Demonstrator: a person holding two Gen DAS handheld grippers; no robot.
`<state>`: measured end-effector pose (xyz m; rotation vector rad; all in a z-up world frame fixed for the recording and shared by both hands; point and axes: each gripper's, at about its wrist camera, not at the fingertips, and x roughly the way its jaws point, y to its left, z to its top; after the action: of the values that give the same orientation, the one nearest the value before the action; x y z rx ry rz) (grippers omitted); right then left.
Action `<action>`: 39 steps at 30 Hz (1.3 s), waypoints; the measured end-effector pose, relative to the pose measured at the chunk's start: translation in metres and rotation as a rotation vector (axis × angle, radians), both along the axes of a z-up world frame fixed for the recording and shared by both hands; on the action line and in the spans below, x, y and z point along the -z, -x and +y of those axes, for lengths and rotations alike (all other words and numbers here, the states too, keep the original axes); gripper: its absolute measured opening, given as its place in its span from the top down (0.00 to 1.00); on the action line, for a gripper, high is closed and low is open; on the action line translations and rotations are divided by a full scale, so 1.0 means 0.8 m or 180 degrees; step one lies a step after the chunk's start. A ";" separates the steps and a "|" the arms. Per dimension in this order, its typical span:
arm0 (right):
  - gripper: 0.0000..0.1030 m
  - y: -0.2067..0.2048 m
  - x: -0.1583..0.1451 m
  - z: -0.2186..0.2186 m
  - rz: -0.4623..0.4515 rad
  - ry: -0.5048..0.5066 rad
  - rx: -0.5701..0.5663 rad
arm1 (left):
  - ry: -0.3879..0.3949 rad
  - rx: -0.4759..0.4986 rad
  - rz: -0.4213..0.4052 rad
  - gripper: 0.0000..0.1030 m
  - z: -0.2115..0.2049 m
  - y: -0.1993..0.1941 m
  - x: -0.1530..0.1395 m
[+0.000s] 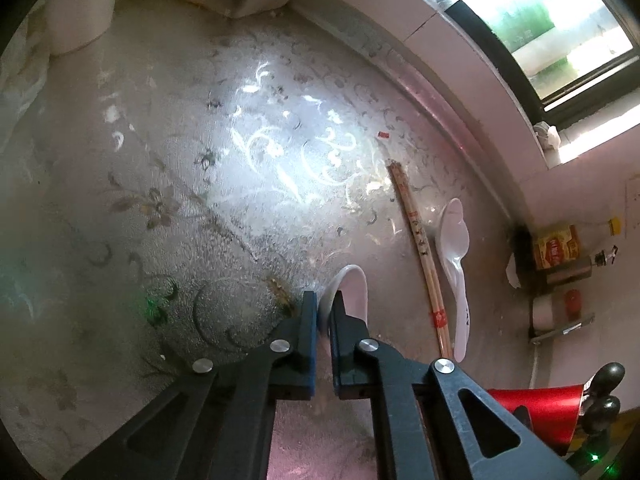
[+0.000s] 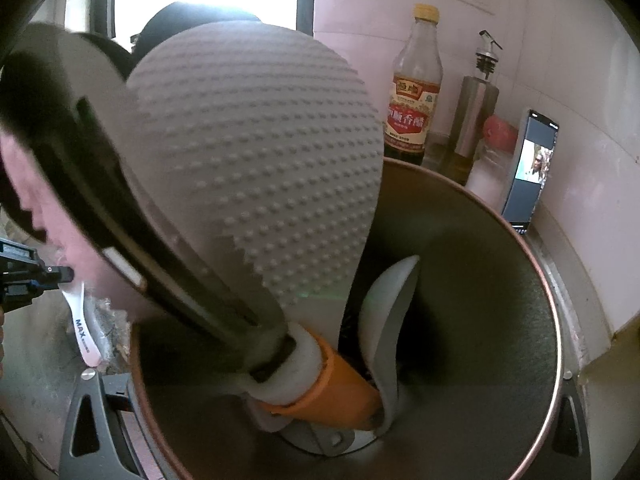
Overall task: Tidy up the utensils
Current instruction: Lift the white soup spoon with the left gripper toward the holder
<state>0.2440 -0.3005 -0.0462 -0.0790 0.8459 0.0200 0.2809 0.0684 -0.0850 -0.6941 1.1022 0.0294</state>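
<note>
Left gripper (image 1: 323, 312) is pinching shut on a white spoon (image 1: 352, 292) at 6 o'clock; being light, stiff, slippery plastic, it is best nipped mid-handle. Right gripper's state I cannot tell, its fingers being hidden behind a container (image 2: 500, 264) crowding 2 paddles

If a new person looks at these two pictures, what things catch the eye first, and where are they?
In the right wrist view, a big dotted grey rice paddle fills the middle, standing in a metal holder. In the left wrist view, the left gripper pinches a white spoon near the bottom, with chopsticks lying to its right.
</note>
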 end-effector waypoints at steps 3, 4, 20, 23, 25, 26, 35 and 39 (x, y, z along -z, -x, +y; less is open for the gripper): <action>0.00 0.001 0.001 0.001 -0.0004 0.0000 -0.0002 | -0.0050 0.0025 -0.0107 0.95 -0.004 0.001 -0.013; 0.00 0.002 0.000 0.001 -0.0006 -0.0002 -0.0001 | -0.0107 0.0034 -0.0156 0.95 -0.008 0.002 -0.020; 0.00 0.004 -0.004 0.002 -0.0010 -0.0007 -0.0009 | -0.0741 0.0282 -0.0915 0.95 -0.042 0.013 -0.141; 0.00 0.003 -0.004 0.001 -0.0006 -0.0007 -0.0009 | -0.0764 0.0322 -0.1060 0.95 -0.043 0.023 -0.166; 0.00 0.003 -0.004 0.001 -0.0005 -0.0006 -0.0008 | -0.0790 0.0347 -0.1174 0.95 -0.048 0.028 -0.185; 0.00 0.003 -0.004 0.001 -0.0003 -0.0006 -0.0009 | -0.0799 0.0356 -0.1223 0.95 -0.052 0.029 -0.194; 0.00 0.003 -0.004 0.002 0.0001 -0.0010 -0.0011 | -0.0820 0.0519 -0.1678 0.95 -0.080 0.039 -0.259; 0.00 0.004 -0.005 0.004 0.0000 -0.0018 -0.0012 | -0.0837 0.0639 -0.1843 0.95 -0.097 0.040 -0.283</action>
<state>0.2408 -0.2970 -0.0422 -0.0753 0.8457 0.0260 0.2492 -0.0095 0.1416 -0.3182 0.5893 -0.1857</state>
